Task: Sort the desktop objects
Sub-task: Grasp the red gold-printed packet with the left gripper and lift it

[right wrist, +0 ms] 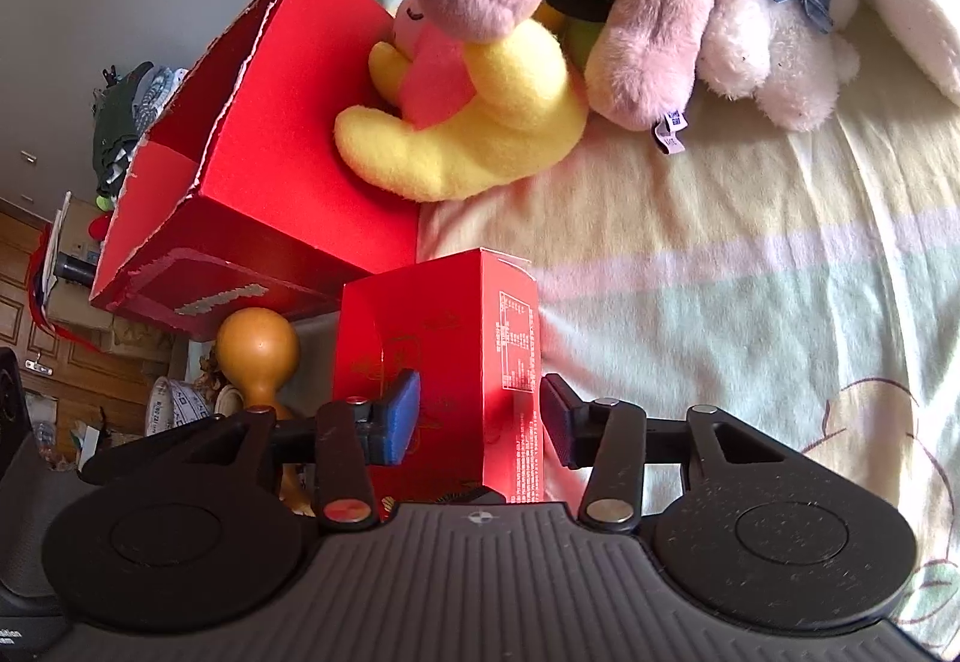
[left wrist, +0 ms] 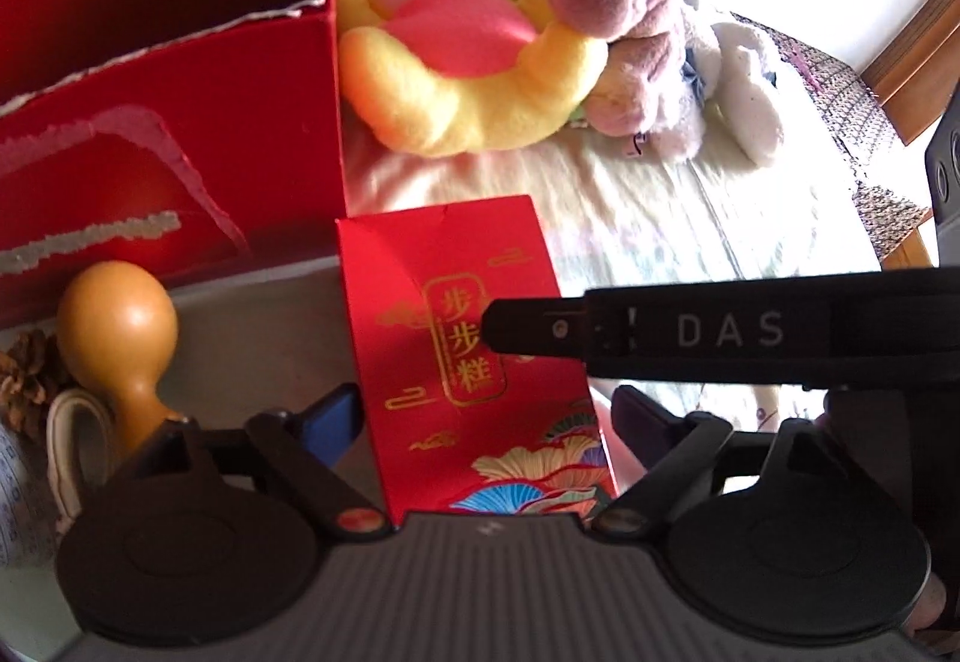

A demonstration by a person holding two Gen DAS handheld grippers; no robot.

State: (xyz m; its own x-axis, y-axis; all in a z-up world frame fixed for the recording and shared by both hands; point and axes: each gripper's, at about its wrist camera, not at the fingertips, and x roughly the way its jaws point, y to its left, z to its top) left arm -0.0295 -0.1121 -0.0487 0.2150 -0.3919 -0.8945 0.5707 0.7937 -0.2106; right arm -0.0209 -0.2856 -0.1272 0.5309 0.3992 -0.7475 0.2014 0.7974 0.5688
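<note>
Both grippers straddle the red carton (right wrist: 444,362): left gripper (left wrist: 486,419) spread wide, clear of it; right gripper (right wrist: 480,422) half-open, pads not pressing. Its finger reads "DAS".

— Any room ahead of my right gripper (right wrist: 480,422)?
— The small red carton (right wrist: 444,362) fills its jaws; the big red box (right wrist: 282,146) and plush toys (right wrist: 480,122) block beyond. Bare sheet (right wrist: 750,302) lies rightward.

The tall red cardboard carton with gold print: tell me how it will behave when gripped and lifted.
The tall red cardboard carton with gold print stands upright on soft bedding, so a sideways nudge would probably tip it. Its thin card walls may dent under firm squeezing. Its flat faces should give the right hand-held gripper steady contact.
</note>
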